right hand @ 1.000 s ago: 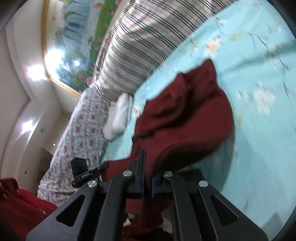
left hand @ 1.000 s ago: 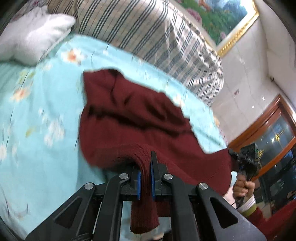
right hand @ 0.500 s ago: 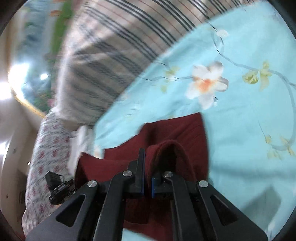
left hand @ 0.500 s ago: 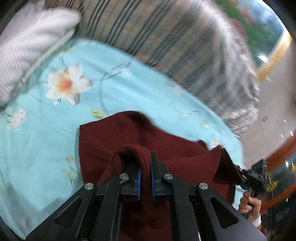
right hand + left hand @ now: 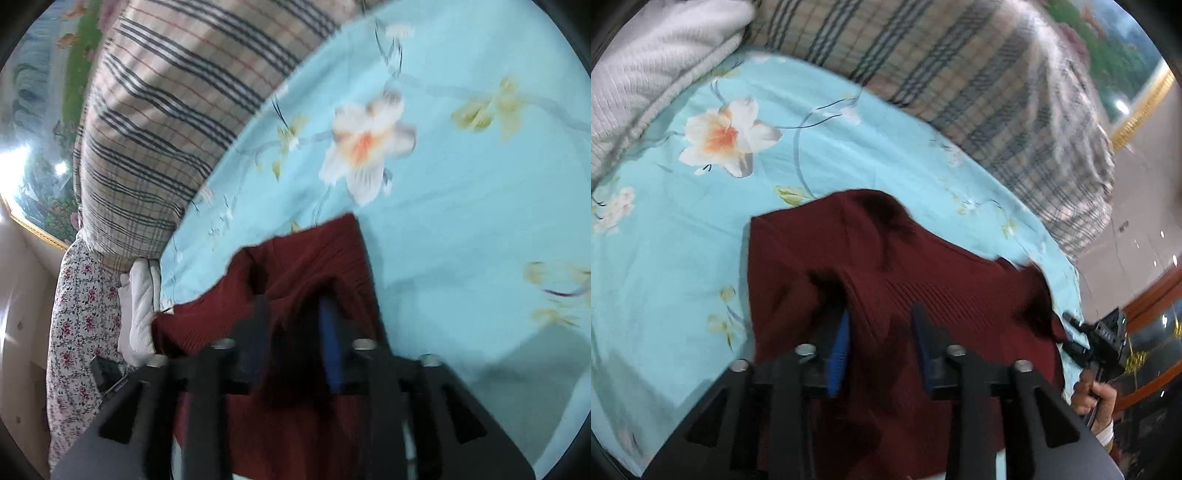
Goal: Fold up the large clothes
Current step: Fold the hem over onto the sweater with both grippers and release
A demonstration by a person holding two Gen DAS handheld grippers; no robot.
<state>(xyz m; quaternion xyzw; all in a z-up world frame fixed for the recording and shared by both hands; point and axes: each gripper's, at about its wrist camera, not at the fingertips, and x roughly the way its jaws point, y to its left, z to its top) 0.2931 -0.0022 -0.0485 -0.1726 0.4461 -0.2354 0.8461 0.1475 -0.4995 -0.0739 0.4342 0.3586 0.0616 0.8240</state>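
A dark red knitted sweater [image 5: 923,288] lies folded over on the light blue flowered bedsheet [image 5: 683,240]. My left gripper [image 5: 881,317] is open just above the sweater's near-left edge, with the knit fabric lying loose between its jaws. My right gripper [image 5: 295,306] is open too, over the sweater's [image 5: 314,254] right corner, with fabric between its spread jaws. The right gripper also shows at the far right of the left wrist view [image 5: 1104,339], held in a hand.
A plaid beige blanket [image 5: 979,74] is heaped along the far side of the bed. A white knitted item [image 5: 646,66] lies at the far left. A floral quilt [image 5: 81,314] lies beyond it. A framed painting [image 5: 37,110] hangs on the wall.
Both grippers carried the sweater's edge forward over its body, lowered it, and have opened; they were shut on the fabric half a second ago.
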